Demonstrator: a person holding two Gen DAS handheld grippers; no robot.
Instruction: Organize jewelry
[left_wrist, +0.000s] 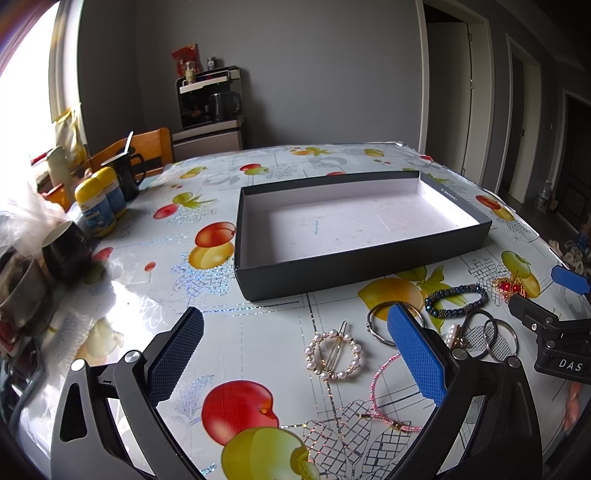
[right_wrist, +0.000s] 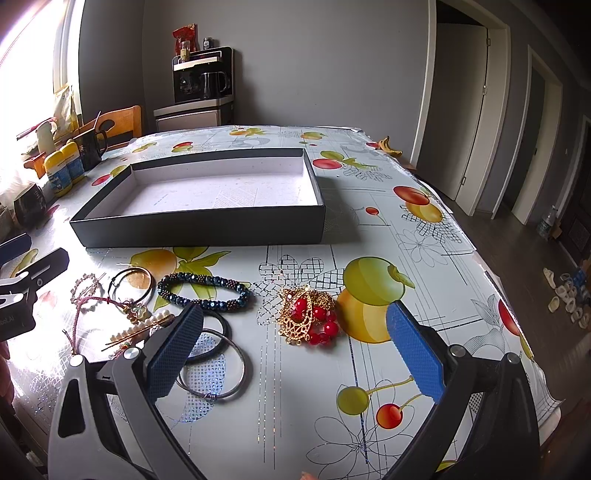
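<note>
An empty black box (left_wrist: 332, 271) (right_wrist: 199, 230) with a white inside stands on the fruit-patterned table. Jewelry lies in front of it: a pearl ring hair clip (left_wrist: 333, 355), a pink cord bracelet (left_wrist: 384, 397), metal bangles (left_wrist: 375, 326) (right_wrist: 221, 369), a dark blue bead bracelet (left_wrist: 455, 300) (right_wrist: 207, 292) and a red-and-gold bead piece (left_wrist: 511, 286) (right_wrist: 310, 317). My left gripper (left_wrist: 295, 334) is open and empty above the pearl clip. My right gripper (right_wrist: 295, 332) is open and empty, with the red-and-gold piece between its fingers; it also shows in the left wrist view (left_wrist: 554, 314).
Dark mugs (left_wrist: 64, 249), yellow-capped bottles (left_wrist: 101, 201) and a black jug (left_wrist: 125, 173) stand along the table's left side. A wooden chair (left_wrist: 147, 151) is behind them. The table's right edge (right_wrist: 517, 314) drops to the floor. A banana (right_wrist: 388, 144) lies at the far right corner.
</note>
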